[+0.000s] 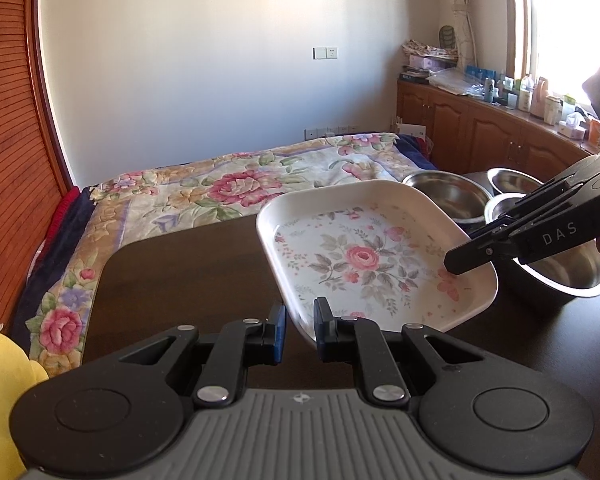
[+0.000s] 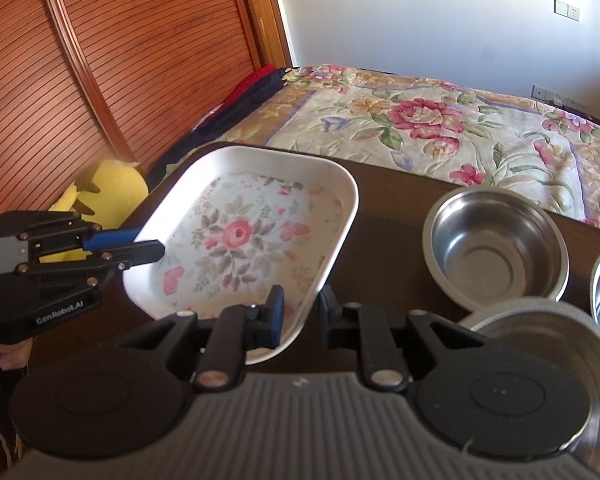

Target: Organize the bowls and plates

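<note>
A floral square plate is held tilted above the dark table, pinched at opposite rims by the left gripper and right gripper; 3 steel bowls sit rightward.

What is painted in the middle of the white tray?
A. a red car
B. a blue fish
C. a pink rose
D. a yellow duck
C. The white tray on the dark table has a pink rose with grey-green leaves printed in its middle, and both wrist views show it.
</note>
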`<action>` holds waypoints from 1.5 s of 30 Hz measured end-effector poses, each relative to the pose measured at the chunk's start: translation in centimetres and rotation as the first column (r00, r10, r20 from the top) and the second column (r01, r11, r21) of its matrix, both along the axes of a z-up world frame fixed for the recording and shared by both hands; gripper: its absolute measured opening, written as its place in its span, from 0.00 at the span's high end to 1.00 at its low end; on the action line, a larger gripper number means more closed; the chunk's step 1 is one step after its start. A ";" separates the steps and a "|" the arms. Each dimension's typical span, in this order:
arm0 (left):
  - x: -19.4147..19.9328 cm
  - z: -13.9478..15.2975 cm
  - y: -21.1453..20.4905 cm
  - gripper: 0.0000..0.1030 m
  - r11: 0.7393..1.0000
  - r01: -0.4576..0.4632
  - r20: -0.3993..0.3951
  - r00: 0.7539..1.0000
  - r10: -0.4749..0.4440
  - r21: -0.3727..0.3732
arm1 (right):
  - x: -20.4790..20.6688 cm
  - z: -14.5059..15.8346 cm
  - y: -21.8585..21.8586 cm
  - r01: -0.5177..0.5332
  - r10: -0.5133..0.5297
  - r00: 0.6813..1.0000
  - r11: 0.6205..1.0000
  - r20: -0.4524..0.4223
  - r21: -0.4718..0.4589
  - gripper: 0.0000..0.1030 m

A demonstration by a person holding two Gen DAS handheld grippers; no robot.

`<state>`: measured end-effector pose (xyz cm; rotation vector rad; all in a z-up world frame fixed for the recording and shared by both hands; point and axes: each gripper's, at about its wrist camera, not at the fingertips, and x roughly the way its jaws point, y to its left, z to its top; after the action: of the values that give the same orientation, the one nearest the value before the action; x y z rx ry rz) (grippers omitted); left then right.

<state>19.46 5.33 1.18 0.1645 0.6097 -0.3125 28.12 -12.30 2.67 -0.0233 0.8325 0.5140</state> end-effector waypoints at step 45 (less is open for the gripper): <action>-12.4 -2.2 -0.3 0.84 0.998 -0.016 -0.052 0.999 0.013 -0.065 | -11.6 -2.0 -1.8 -0.060 0.057 0.998 0.995 0.033 0.080 0.80</action>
<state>7.01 5.06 -1.06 0.0893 0.6501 -0.3232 16.56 -14.10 0.65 0.0185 0.7820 0.6007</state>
